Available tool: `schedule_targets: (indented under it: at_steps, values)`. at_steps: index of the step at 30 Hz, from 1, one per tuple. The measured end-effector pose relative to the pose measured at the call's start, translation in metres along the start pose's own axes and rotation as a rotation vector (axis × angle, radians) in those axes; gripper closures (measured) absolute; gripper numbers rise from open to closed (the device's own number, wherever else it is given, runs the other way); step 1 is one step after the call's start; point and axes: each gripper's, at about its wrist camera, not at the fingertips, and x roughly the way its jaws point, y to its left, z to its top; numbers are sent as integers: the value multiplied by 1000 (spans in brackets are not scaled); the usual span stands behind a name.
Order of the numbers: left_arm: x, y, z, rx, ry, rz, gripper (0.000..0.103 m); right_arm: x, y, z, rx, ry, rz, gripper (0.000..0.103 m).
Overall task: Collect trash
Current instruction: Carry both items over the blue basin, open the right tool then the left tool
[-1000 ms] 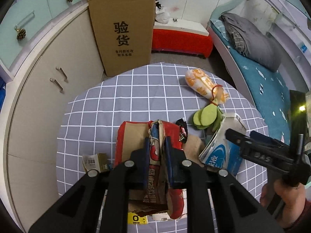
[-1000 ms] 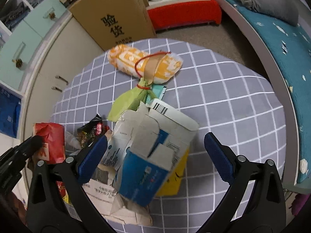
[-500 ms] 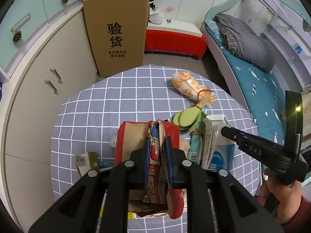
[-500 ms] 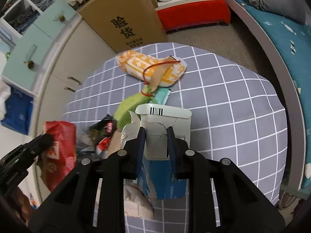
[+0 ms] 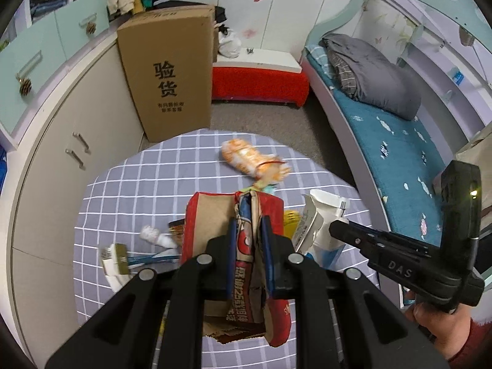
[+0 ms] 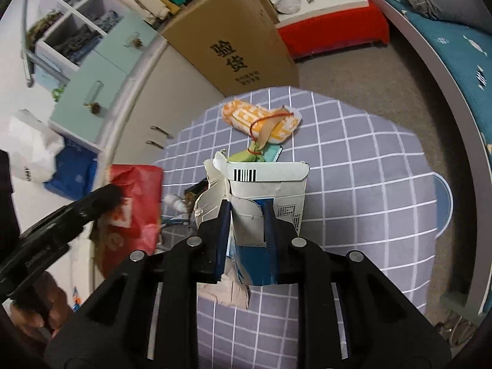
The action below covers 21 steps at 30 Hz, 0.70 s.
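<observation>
My left gripper (image 5: pixel 248 227) is shut on the rim of a red and brown paper bag (image 5: pixel 212 215) and holds it up above the round checked table (image 5: pixel 138 184). My right gripper (image 6: pixel 246 212) is shut on a torn white and blue carton (image 6: pixel 264 181), lifted off the table and just right of the bag. The carton (image 5: pixel 316 215) and right gripper also show in the left wrist view. An orange snack bag (image 6: pixel 261 118) tied with a red band lies at the table's far side.
Small scraps lie on the table left of the bag: a white wad (image 5: pixel 153 235) and a small box (image 5: pixel 115 253). A tall cardboard box (image 5: pixel 172 80) stands behind the table, cabinets (image 5: pixel 70 141) to the left, a bed (image 5: pixel 399 129) to the right.
My right gripper closed on the carton and lifted it. Both grippers have risen, so the table looks farther away. The bag stays held in my left gripper.
</observation>
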Motion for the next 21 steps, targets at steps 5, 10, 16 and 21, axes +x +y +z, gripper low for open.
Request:
schedule_targets:
  at_steps: [5, 10, 16, 21]
  values:
    - [-7, -58, 10, 1, -19, -13, 88, -55, -28, 10, -25, -34, 27, 81]
    - [6, -132, 21, 44, -20, -50, 88, -109, -81, 21, -47, -95, -50, 81]
    - [39, -222, 32, 96, 6, -125, 88, -152, -152, 33, -31, -138, -161, 81]
    - [70, -275, 43, 145, 24, -141, 88, -158, -199, 42, 2, -145, -201, 79]
